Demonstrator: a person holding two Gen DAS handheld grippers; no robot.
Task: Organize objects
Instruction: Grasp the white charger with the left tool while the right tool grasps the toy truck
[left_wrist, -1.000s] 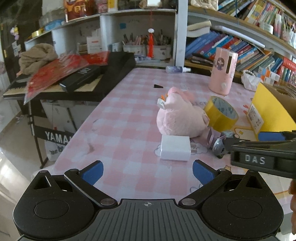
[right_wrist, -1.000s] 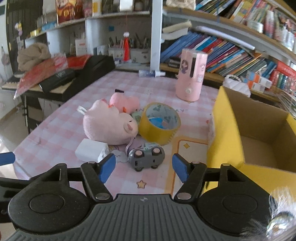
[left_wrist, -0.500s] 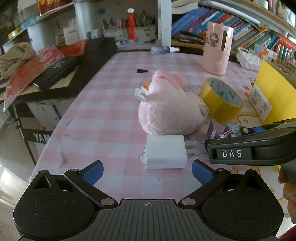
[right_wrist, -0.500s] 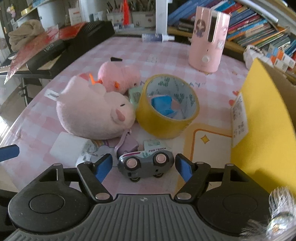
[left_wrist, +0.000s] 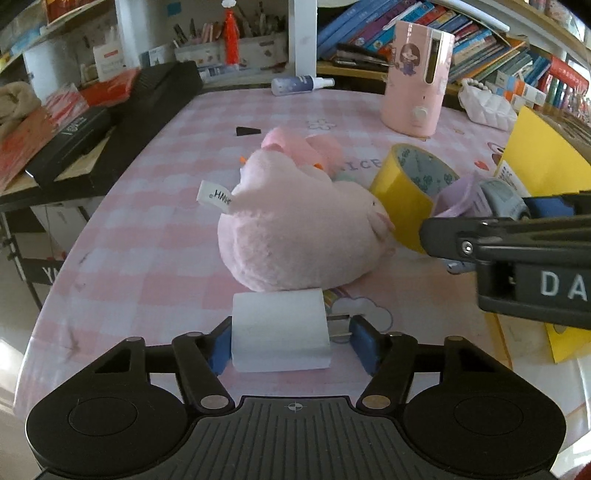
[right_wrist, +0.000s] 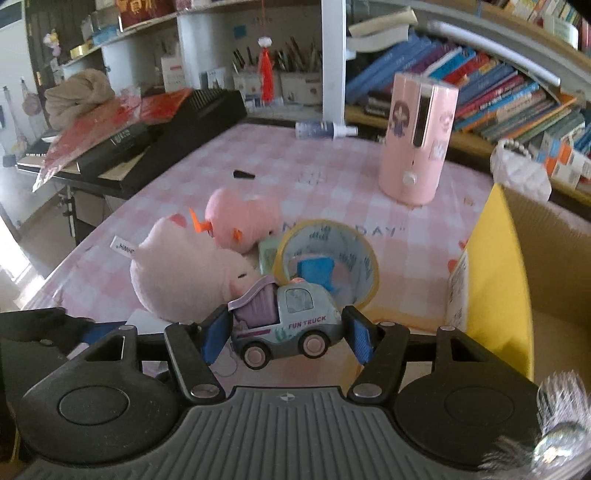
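You had both grippers low over the near edge of the table (left_wrist: 155, 236), each lined up on a separate item, evidently so that 2 things could go at once to the yellow box (right_wrist: 495, 280) at the right-hand edge.

The left gripper (left_wrist: 291, 341) straddled the white charger (left_wrist: 279, 328), which lay flat near the front edge, touching the large pink plush (left_wrist: 295, 229) behind it. Its jaws were closing. The left pad stood against the charger's side; the right pad was at the prong tips, and I could not tell that it pressed yet. Gripping across the prongs risks a slip.

The right gripper (right_wrist: 286, 334) had the toy truck (right_wrist: 284, 321) between its fingers, jaws closing. A narrow gap showed at the cab end, so no firm hold was established. The truck appeared lifted or tilted, but I could not confirm it.

The tape roll (right_wrist: 332, 258) leaned just behind the truck, beside the plush and the smaller pink plush (right_wrist: 240, 218). All 3 awaited sorting. The box stood open.
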